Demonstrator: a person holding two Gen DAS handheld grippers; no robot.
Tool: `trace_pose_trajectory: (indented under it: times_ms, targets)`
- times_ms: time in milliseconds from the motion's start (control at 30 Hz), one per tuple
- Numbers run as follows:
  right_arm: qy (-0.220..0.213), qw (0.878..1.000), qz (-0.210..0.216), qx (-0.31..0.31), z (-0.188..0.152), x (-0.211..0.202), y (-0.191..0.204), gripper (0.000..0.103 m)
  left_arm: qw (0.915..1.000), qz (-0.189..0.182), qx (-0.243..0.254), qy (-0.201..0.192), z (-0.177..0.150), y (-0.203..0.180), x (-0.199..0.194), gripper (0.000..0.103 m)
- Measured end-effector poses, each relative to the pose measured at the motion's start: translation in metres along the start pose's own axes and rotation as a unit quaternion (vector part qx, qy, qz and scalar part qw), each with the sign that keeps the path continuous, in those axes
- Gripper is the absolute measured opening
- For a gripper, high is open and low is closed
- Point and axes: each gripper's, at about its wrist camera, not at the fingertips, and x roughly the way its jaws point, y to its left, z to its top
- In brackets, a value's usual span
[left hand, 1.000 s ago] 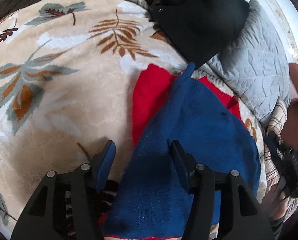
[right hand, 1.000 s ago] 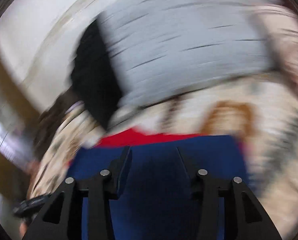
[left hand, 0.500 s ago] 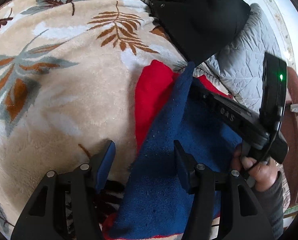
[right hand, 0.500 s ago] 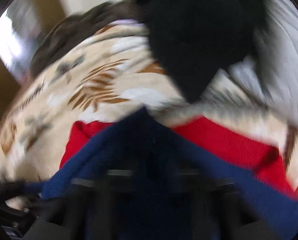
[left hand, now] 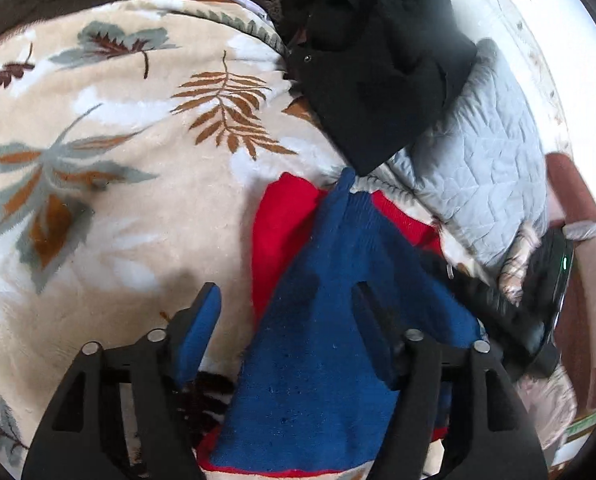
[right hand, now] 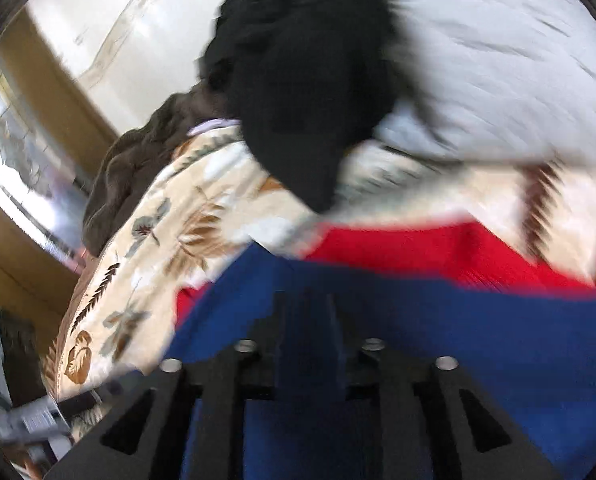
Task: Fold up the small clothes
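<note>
Blue knit covers most of both views: a small blue sweater (left hand: 330, 344) lies on top of a red garment (left hand: 281, 240), both spread on a fleece blanket with a leaf print (left hand: 117, 200) over a bed. At about one o'clock from the sweater sits a black jacket (left hand: 370, 72), with a grey quilted pillow (left hand: 482, 168) further round toward two o'clock.

The left gripper (left hand: 285, 312) hangs over the sweater's near edge with its fingers spread; they have just been opening, and the knit lies between them, one finger over the blanket and the other over the blue cloth, neither pad pressing. The right gripper (right hand: 308, 316) shows in its own blurred view with fingers close together; they have just been parting slightly. Blue cloth lies under and around them, but I cannot tell whether any is pinched.

Risks, as I judge them: the red garment sits directly beneath, so a deep pinch could catch both layers and drag the red piece into the fold. With the left fingers loose, nothing anchors the near edge, so a pull from the right side could slide the whole sweater rather than crease it. The soft blanket may also bunch up and skew the fold line.
</note>
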Motion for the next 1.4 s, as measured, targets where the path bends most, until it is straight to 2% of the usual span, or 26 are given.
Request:
trace_pose_trajectory:
  times_ms: [33,67,100,133,167,233,267,333,367,400,433,467,500,533,600,633,667,767,900,1000,1033,1067,1167,1233,1367,1400]
  targets:
    - [0.014,0.999,-0.032,0.009,-0.013,-0.002,-0.016,0.027,0.9995,0.03,0.013,0.007,-0.003,-0.004,0.006,0.067]
    - [0.034,0.998,-0.055,0.016,-0.018,0.003,-0.025,0.019,0.9966,0.071,0.034,0.023,-0.007,-0.009,0.017,0.067]
    - [0.037,0.998,-0.051,0.027,-0.026,0.0,-0.036,0.017,0.9943,0.091,0.043,0.037,-0.009,-0.009,0.025,0.067]
    - [0.018,0.998,-0.032,0.041,-0.03,-0.015,-0.044,0.017,0.9941,0.091,0.042,0.041,-0.01,-0.008,0.026,0.067]
    - [-0.01,0.998,-0.028,0.062,-0.033,-0.038,-0.053,0.025,0.9951,0.087,0.034,0.034,-0.01,-0.008,0.022,0.067]
    - [-0.056,0.994,-0.031,0.087,-0.039,-0.075,-0.069,0.026,0.9979,0.058,0.023,0.017,-0.009,-0.01,0.009,0.067]
    - [-0.084,0.991,-0.041,0.097,-0.045,-0.095,-0.08,0.028,0.9987,0.044,0.024,0.004,-0.009,-0.014,0.002,0.067]
    - [-0.13,0.98,-0.086,0.128,-0.062,-0.125,-0.109,0.037,0.998,0.045,0.043,-0.007,-0.011,-0.024,-0.002,0.07]
    - [-0.126,0.974,-0.106,0.152,-0.07,-0.127,-0.126,0.039,0.9963,0.062,0.059,-0.001,-0.014,-0.03,0.003,0.071]
    - [-0.104,0.97,-0.125,0.179,-0.078,-0.124,-0.144,0.036,0.9934,0.087,0.074,0.011,-0.018,-0.034,0.012,0.071]
    - [-0.072,0.969,-0.132,0.197,-0.083,-0.117,-0.16,0.028,0.9872,0.124,0.094,0.033,-0.023,-0.037,0.028,0.072]
    - [-0.076,0.971,-0.121,0.192,-0.089,-0.118,-0.166,0.025,0.9838,0.137,0.105,0.049,-0.027,-0.036,0.039,0.075]
    - [-0.087,0.972,-0.122,0.18,-0.089,-0.126,-0.163,0.025,0.9841,0.137,0.106,0.036,-0.029,-0.035,0.04,0.076]
    - [-0.084,0.972,-0.128,0.179,-0.087,-0.132,-0.159,0.031,0.9853,0.135,0.099,0.033,-0.026,-0.038,0.036,0.075]
    - [-0.106,0.972,-0.107,0.181,-0.09,-0.152,-0.149,0.031,0.9884,0.119,0.089,0.032,-0.023,-0.038,0.028,0.074]
    - [-0.117,0.972,-0.102,0.176,-0.093,-0.157,-0.145,0.035,0.9901,0.109,0.086,0.018,-0.022,-0.038,0.022,0.074]
    - [-0.126,0.971,-0.107,0.173,-0.099,-0.162,-0.141,0.043,0.989,0.118,0.089,0.014,-0.021,-0.039,0.022,0.074]
    - [-0.086,0.973,-0.123,0.178,-0.117,-0.144,-0.145,0.046,0.9823,0.149,0.107,0.036,-0.025,-0.039,0.036,0.075]
    - [-0.091,0.971,-0.162,0.152,-0.115,-0.155,-0.123,0.048,0.9841,0.144,0.099,0.035,-0.026,-0.037,0.031,0.075]
    - [-0.092,0.974,-0.155,0.141,-0.117,-0.159,-0.106,0.063,0.9848,0.141,0.094,0.038,-0.026,-0.034,0.03,0.075]
    - [-0.088,0.974,-0.158,0.133,-0.119,-0.156,-0.1,0.073,0.9851,0.14,0.093,0.038,-0.027,-0.033,0.032,0.075]
    - [-0.081,0.974,-0.172,0.122,-0.124,-0.149,-0.096,0.078,0.985,0.139,0.094,0.039,-0.026,-0.033,0.031,0.075]
    - [-0.05,0.971,-0.207,0.106,-0.137,-0.127,-0.095,0.082,0.9848,0.141,0.093,0.041,-0.027,-0.032,0.031,0.078]
    - [-0.067,0.968,-0.231,0.069,-0.144,-0.123,-0.083,0.089,0.9845,0.143,0.092,0.04,-0.029,-0.032,0.031,0.08]
    - [-0.035,0.963,-0.263,0.038,-0.141,-0.107,-0.072,0.102,0.9843,0.145,0.092,0.043,-0.029,-0.031,0.033,0.084]
    - [-0.03,0.963,-0.267,0.036,-0.141,-0.105,-0.072,0.103,0.9844,0.145,0.091,0.043,-0.029,-0.031,0.033,0.085]
